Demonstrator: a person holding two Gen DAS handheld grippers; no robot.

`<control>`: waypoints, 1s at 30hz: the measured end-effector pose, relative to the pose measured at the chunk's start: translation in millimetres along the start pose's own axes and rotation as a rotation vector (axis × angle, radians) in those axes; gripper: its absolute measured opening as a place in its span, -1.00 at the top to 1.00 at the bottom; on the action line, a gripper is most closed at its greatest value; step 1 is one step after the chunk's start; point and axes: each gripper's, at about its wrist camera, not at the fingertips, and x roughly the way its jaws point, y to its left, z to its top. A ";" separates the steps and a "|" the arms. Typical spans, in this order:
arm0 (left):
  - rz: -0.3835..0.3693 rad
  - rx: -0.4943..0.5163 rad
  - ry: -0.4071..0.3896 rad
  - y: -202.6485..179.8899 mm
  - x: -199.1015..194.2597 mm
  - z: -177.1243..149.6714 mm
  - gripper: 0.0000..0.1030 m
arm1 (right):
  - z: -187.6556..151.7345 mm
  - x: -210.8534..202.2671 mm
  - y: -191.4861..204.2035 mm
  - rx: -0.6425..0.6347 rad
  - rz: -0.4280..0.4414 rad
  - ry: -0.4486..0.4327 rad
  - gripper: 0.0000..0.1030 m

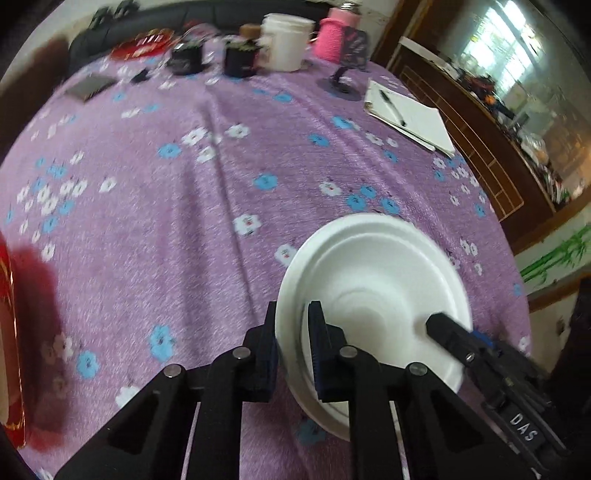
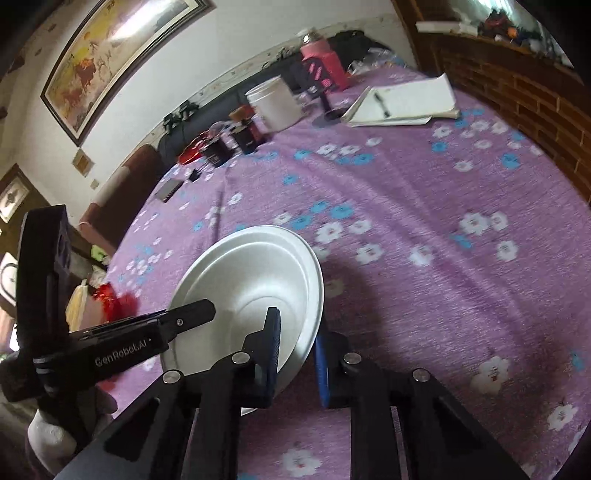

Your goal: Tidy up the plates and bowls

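A white foam bowl rests on the purple flowered tablecloth, with both grippers clamped on its rim. My left gripper is shut on the bowl's left edge, one pad inside and one outside. In the right wrist view the same bowl has my right gripper shut on its right rim. The right gripper's black finger shows inside the bowl in the left wrist view. In the right wrist view the left gripper's finger reaches in from the left. The bowl looks tilted.
At the table's far side stand a white tub, a pink bottle, dark jars and a notepad with a pen. A red object lies at the left edge. A dark wooden cabinet stands to the right.
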 end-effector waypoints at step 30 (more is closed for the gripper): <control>-0.138 -0.215 -0.159 110.9 -86.6 -24.1 0.52 | 11.2 20.0 111.7 -0.043 0.244 0.141 0.63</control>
